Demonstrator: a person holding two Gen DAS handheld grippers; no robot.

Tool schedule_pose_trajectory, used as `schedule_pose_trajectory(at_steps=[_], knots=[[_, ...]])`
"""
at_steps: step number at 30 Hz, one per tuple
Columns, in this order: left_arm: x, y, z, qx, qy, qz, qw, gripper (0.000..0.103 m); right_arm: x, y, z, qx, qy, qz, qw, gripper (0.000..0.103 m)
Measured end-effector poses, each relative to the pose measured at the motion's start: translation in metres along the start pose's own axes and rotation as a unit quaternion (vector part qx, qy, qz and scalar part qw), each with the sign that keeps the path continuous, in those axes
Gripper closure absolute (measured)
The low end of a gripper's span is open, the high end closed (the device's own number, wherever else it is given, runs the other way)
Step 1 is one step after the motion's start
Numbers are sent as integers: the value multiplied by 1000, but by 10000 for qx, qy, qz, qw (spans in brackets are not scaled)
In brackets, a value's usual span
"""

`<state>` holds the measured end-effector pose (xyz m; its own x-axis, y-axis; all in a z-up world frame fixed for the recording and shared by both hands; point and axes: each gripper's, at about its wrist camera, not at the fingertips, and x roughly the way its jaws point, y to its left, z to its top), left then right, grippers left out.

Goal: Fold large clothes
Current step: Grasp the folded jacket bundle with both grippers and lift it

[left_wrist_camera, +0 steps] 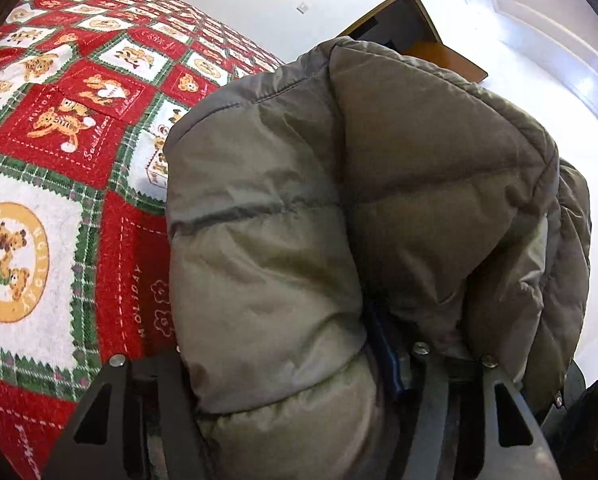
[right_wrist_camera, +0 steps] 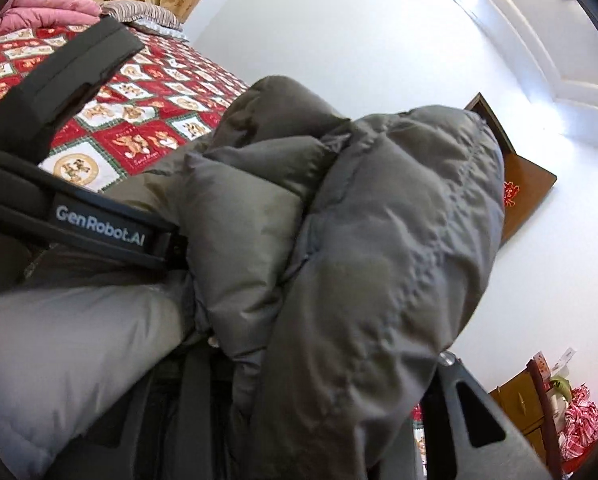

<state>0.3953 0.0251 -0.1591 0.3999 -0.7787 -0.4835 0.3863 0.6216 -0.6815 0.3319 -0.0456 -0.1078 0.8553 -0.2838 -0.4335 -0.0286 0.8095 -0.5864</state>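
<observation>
A grey-olive puffer jacket [left_wrist_camera: 359, 208] fills both views, bunched and lifted off the bed. In the left wrist view, my left gripper [left_wrist_camera: 299, 364] is shut on a thick fold of the jacket; padding bulges between and over its black fingers [left_wrist_camera: 459, 392]. In the right wrist view the jacket [right_wrist_camera: 359, 240] drapes over my right gripper [right_wrist_camera: 319, 360], which is shut on it; only one finger [right_wrist_camera: 471, 420] shows at lower right. The left gripper's black body [right_wrist_camera: 79, 216], marked GenRobot.AI, sits at the left, clamped on the same jacket.
A bed with a red, green and white teddy-bear quilt [left_wrist_camera: 59, 128] lies to the left. A pink blanket [right_wrist_camera: 47, 8] and striped pillow [right_wrist_camera: 143, 16] lie at its head. An open brown wooden door [right_wrist_camera: 527, 188] and white wall are behind. Wooden furniture [right_wrist_camera: 531, 404] stands at lower right.
</observation>
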Motion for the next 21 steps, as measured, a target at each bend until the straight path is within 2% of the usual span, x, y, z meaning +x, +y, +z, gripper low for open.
schedule_pose_trajectory(at_steps=[3, 6, 8, 10, 12, 13, 15, 21], knots=[[-6, -10, -3, 34, -29, -4, 10000, 49, -1, -26, -3, 577, -29, 509, 9970, 72], [-11, -21, -1, 115, -76, -85, 9999, 53, -1, -64, -15, 1347, -35, 1183, 9838, 73], [-14, -33, 0, 217, -96, -162, 9996, 56, 5, -100, -30, 2103, 40, 1817, 9606, 74], [-19, -53, -3, 408, -113, -282, 9987, 59, 11, -136, -54, 2921, 117, 2380, 9262, 74], [-21, -76, -3, 608, -120, -394, 9973, 60, 10, -165, -76, 3536, 90, 2711, 8952, 74], [-21, -90, -4, 720, -106, -458, 9963, 60, 6, -179, -87, 3769, 53, 2778, 8836, 74], [-20, -116, -6, 906, -49, -554, 9943, 60, -6, -195, -98, 3916, -27, 2707, 8794, 74], [-12, -199, -13, 1344, 126, -1050, 9853, 60, -64, -252, -128, 4103, -314, 2138, 8860, 74]])
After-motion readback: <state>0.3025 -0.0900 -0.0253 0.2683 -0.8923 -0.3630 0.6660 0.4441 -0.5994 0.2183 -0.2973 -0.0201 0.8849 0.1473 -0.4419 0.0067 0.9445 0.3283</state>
